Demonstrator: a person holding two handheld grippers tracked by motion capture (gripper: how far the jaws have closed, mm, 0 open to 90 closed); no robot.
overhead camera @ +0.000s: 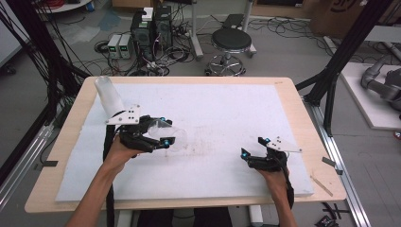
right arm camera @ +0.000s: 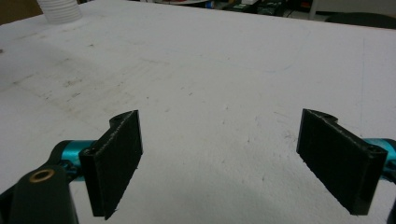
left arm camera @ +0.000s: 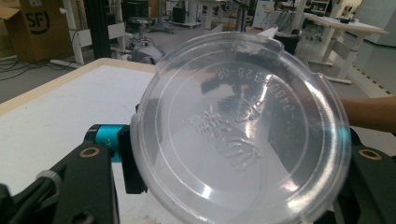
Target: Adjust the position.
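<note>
Tabletop layout, from above

The stack of cups (overhead camera: 108,96) stands at ten o'clock on the white board (overhead camera: 227,109); the clear lid (overhead camera: 166,134) sits at eight, the right gripper (overhead camera: 255,147) at four.

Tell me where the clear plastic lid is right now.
In the high view the clear plastic lid is left of centre, held in the left claw, near the stack of cups.

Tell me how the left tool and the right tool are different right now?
The left tool is shut on a clear plastic lid, while the right tool holds nothing. The left tool's jaws press the lid's edge; the right tool's jaws stand wide apart, open. The left tool sits near the stack of cups, and the right tool hovers over the bare white board. Both are black with blue parts, each held in a hand.
</note>
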